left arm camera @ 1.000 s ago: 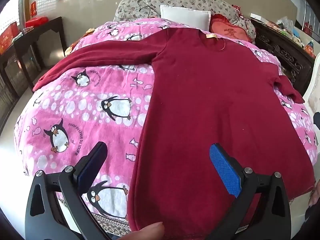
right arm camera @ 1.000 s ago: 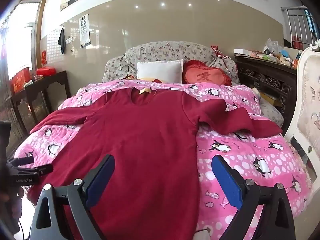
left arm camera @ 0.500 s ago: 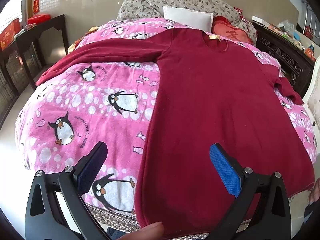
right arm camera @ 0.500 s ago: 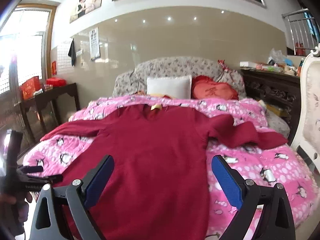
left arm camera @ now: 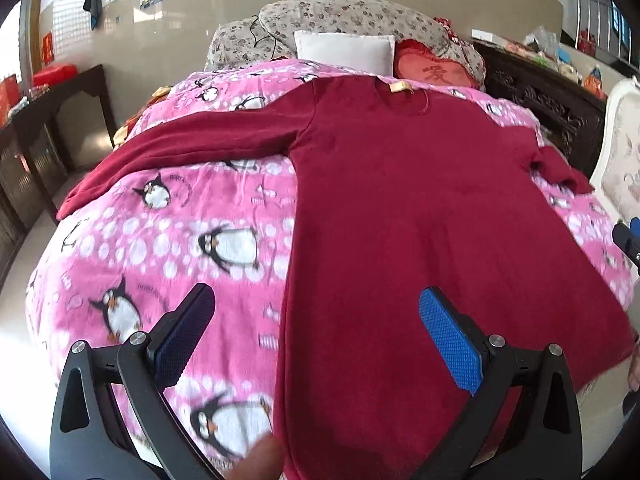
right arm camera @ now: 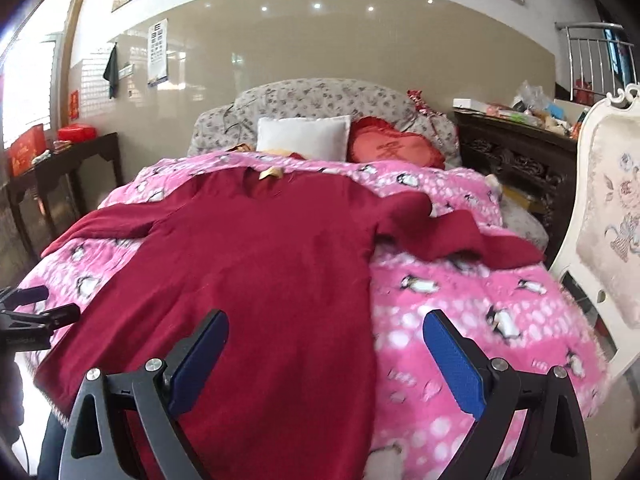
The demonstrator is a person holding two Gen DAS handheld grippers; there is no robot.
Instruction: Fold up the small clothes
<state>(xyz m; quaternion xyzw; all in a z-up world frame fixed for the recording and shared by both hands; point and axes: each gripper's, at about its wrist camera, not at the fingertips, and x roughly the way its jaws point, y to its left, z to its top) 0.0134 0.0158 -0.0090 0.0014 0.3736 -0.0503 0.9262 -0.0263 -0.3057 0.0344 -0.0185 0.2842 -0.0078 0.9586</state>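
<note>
A dark red long-sleeved top (left arm camera: 400, 208) lies flat on a pink penguin blanket (left arm camera: 168, 240), neck toward the pillows, hem toward me. Its left sleeve (left arm camera: 180, 140) stretches out to the bed's left edge; its right sleeve (right arm camera: 472, 240) lies bunched on the right. My left gripper (left arm camera: 316, 332) is open and empty above the top's lower left edge. My right gripper (right arm camera: 326, 346) is open and empty above the top's lower right edge (right arm camera: 280, 280). The left gripper also shows at the left edge of the right wrist view (right arm camera: 28, 308).
A white pillow (right arm camera: 300, 140), a red heart cushion (right arm camera: 392, 148) and a floral headboard cushion (right arm camera: 320, 96) sit at the bed's head. A dark side table (left arm camera: 44, 112) stands left; a carved dark cabinet (right arm camera: 520, 152) and a white chair (right arm camera: 604, 220) stand right.
Both grippers have drawn back and tilted up, so more of the wall and headboard shows. Both stay open and empty. The top has not moved.
</note>
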